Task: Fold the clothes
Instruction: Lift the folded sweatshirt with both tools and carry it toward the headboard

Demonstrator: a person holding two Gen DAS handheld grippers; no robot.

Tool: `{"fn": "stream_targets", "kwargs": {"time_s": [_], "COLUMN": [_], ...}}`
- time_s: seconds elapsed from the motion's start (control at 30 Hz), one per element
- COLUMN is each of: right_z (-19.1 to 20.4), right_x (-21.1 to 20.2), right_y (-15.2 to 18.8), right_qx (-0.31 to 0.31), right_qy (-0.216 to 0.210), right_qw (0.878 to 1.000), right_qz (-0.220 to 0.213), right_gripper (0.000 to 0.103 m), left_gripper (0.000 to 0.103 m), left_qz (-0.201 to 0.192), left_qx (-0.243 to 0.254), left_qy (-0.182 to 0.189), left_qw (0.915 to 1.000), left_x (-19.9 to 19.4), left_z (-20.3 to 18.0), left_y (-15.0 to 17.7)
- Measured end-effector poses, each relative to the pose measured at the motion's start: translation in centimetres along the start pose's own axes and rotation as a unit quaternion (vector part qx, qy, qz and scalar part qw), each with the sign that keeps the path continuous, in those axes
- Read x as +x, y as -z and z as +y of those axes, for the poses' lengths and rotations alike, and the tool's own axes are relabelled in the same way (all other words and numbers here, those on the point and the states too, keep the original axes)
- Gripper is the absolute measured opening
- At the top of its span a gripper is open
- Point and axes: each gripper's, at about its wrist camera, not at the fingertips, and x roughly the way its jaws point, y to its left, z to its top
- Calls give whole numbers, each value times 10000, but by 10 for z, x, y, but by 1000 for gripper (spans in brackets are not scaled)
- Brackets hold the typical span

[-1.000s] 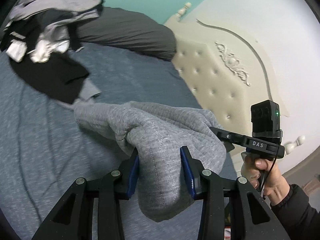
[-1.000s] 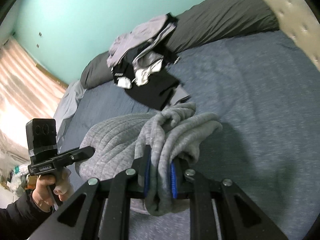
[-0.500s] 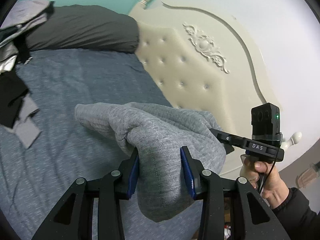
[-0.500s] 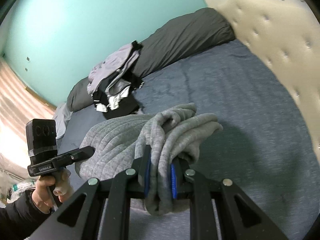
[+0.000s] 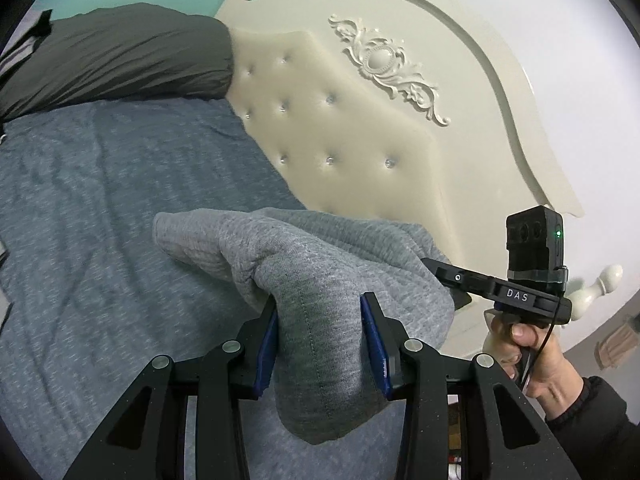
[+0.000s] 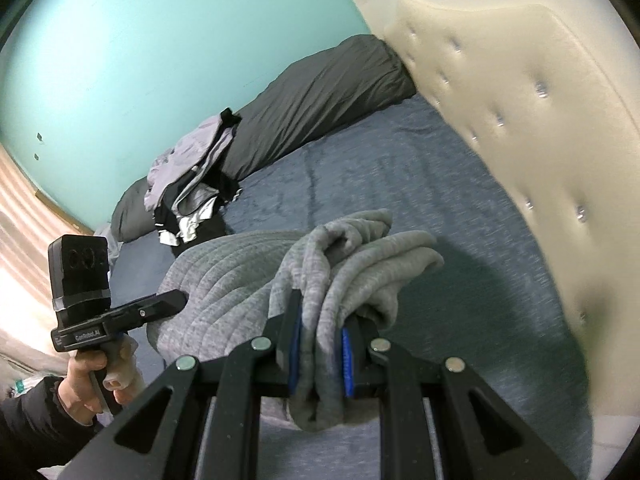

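Blue-grey bedding (image 5: 120,208) is seen from the left wrist, with a cream tufted headboard (image 5: 320,120) at the right and a dark pillow (image 5: 112,52) at the far end. A grey sweatshirt (image 5: 320,340) is clamped in the left gripper (image 5: 320,340), its jaws partly apart.

From the right wrist, a teal wall (image 6: 160,60) and a clothes pile (image 6: 192,196) are seen far left. Bunched folds of the sweatshirt are pinched by the right gripper (image 6: 320,356), its jaws nearly closed.
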Motion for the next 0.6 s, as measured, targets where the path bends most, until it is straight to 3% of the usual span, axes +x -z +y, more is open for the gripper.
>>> {"fn": "stream_targets", "kwargs": {"time_s": [0.33,0.5,0.6], "right_z": [-65,-105,-128], "right_x": [-7,4,12], "right_y": [10,44,73], "right_qx": [-57,182,384], "right_qy": [375,627,738], "right_qw": [9989,9978,9965], "right_qz": [-270,-135,60], "right_gripper": [15,15,15], "left_gripper": [43,43,42], "left_qz": [-115,59,361], "left_qx": [113,-43,-241], "left_qy": [20,-47,10], "left_qw": [9999,10000,9991], "left_x": [73,117,141], "left_z": [-24,-22,-14], "left_y": [12,45,70]}}
